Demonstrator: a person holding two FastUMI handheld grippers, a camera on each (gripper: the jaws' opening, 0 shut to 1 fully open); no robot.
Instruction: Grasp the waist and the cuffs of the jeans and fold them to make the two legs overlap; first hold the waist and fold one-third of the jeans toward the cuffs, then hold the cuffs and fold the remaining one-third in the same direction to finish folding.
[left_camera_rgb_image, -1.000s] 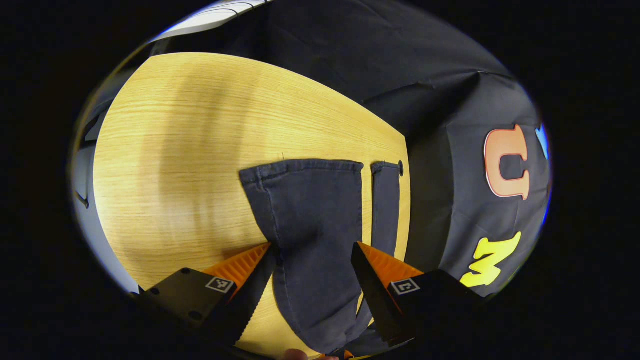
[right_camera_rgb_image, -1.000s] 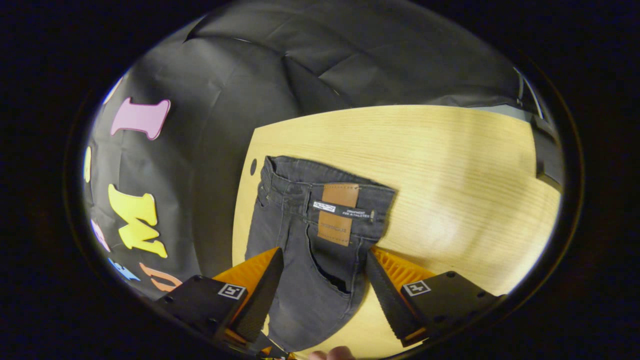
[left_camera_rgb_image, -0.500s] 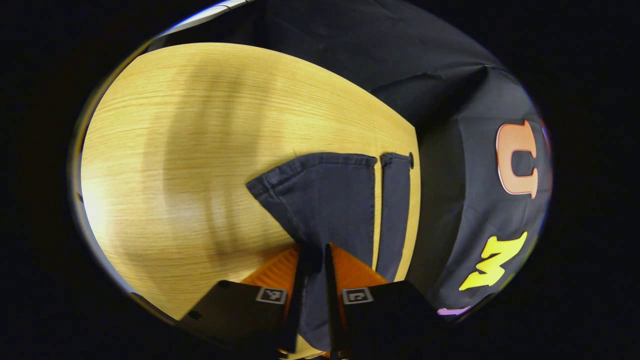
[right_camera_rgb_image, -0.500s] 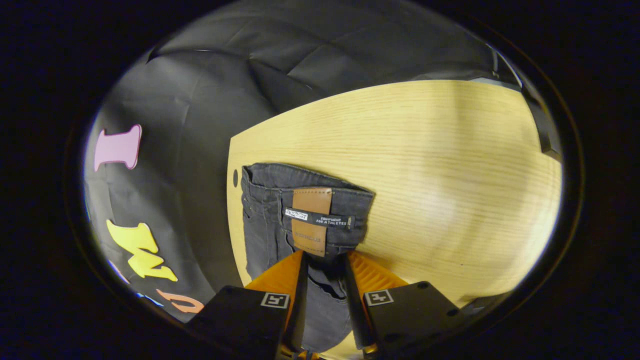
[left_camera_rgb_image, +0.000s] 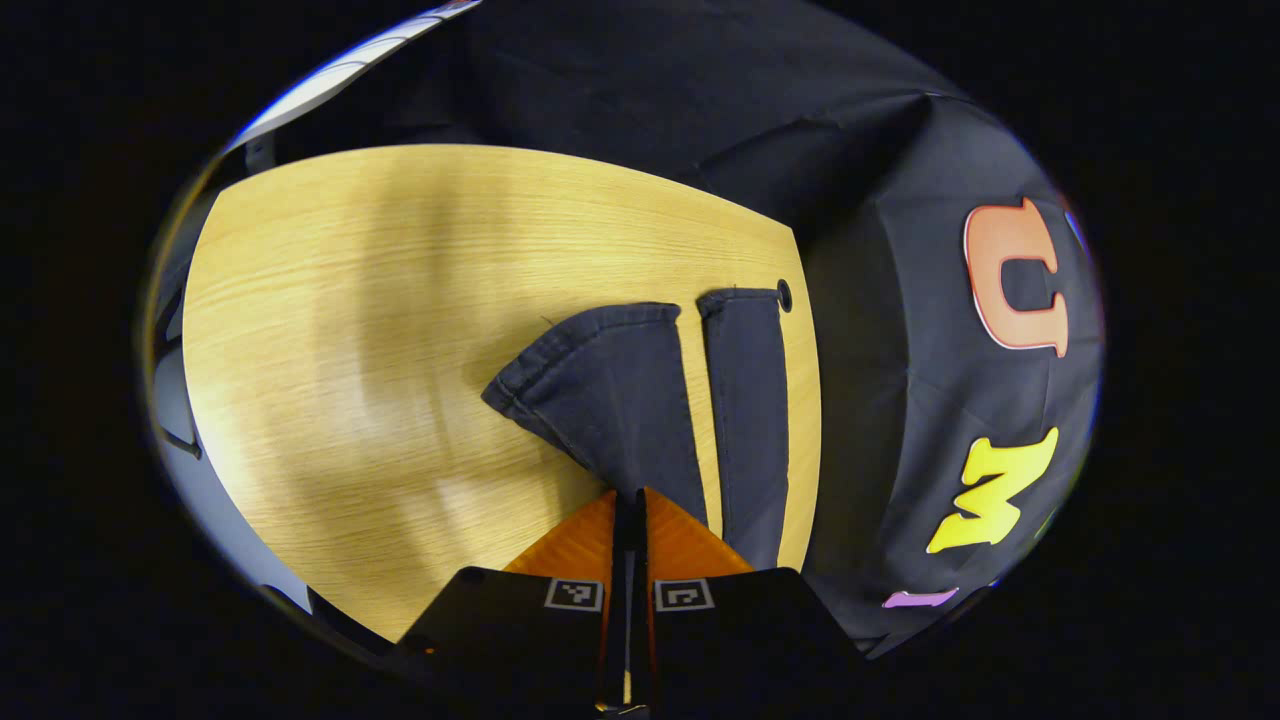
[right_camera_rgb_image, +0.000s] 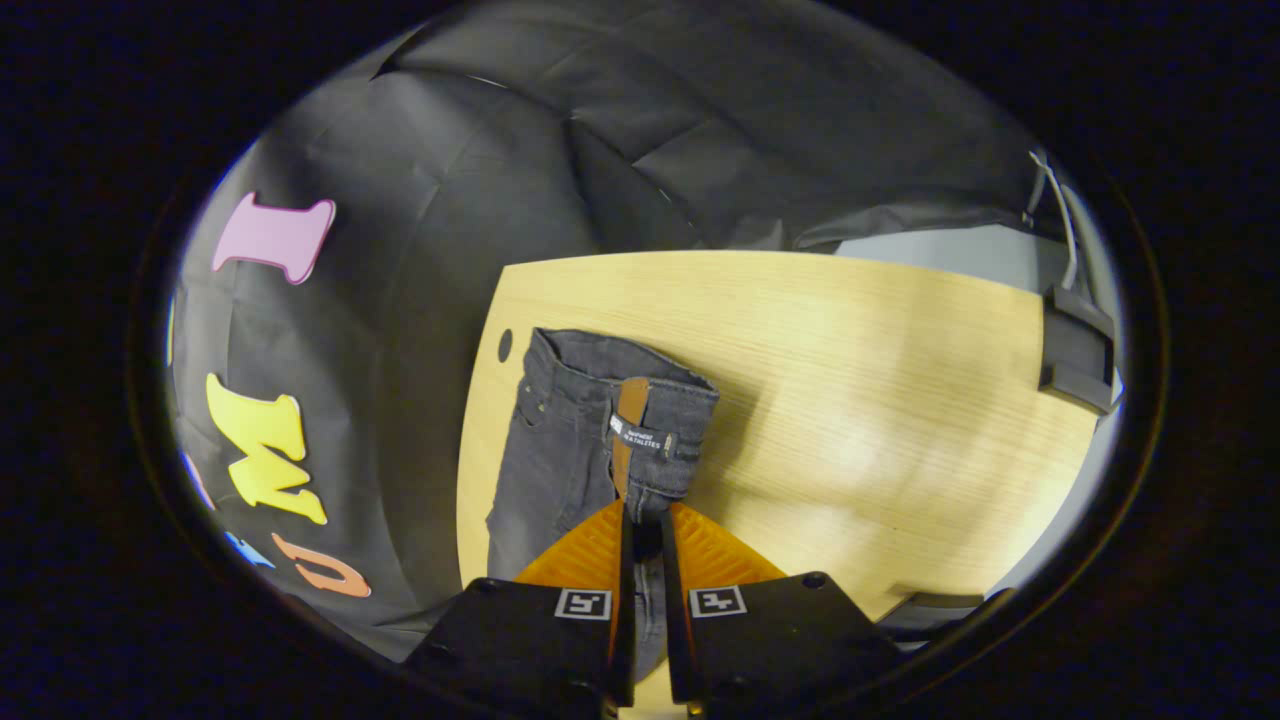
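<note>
Pinching dark jeans (left_camera_rgb_image: 640, 400) on the wooden table (left_camera_rgb_image: 380, 330), my left gripper (left_camera_rgb_image: 630, 510) is closed on one leg near its cuff, my right gripper (right_camera_rgb_image: 643, 525) closed on the waist (right_camera_rgb_image: 625, 405). I judge this the legs-overlapping step; next, carry both held edges sideways together onto the flat leg (left_camera_rgb_image: 748, 400).

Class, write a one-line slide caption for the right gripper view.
Right gripper shut on the jeans at the waist, lifting it off the wooden table.

left gripper (left_camera_rgb_image: 630, 520) body: black blocky housing, wedge-shaped ribbed fingers (left_camera_rgb_image: 575, 540)
left gripper markings: two small square black-and-white tags near the finger bases
right gripper (right_camera_rgb_image: 643, 535) body: black housing, round screw holes, ribbed wedge fingers (right_camera_rgb_image: 590, 550)
right gripper markings: two square coded tags
</note>
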